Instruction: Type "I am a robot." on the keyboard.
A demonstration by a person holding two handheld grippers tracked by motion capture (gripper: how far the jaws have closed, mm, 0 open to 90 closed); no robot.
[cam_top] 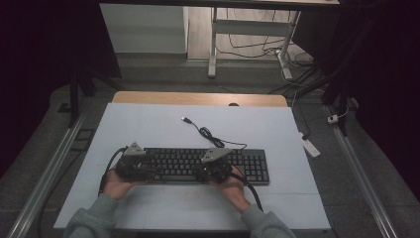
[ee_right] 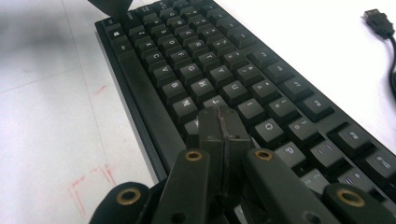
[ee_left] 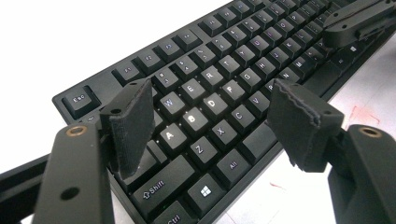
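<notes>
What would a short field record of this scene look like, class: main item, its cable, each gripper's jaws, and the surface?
main item: black keyboard, lying flat
cable: loose, plug unplugged beyond the keyboard
left gripper: jaws open, over the keyboard's letter keys near its left end
right gripper: jaws shut, empty, tips over the keys near J
surface: white table

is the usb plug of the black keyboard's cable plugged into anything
No, the USB plug lies loose on the white table, beyond the black keyboard.
</notes>
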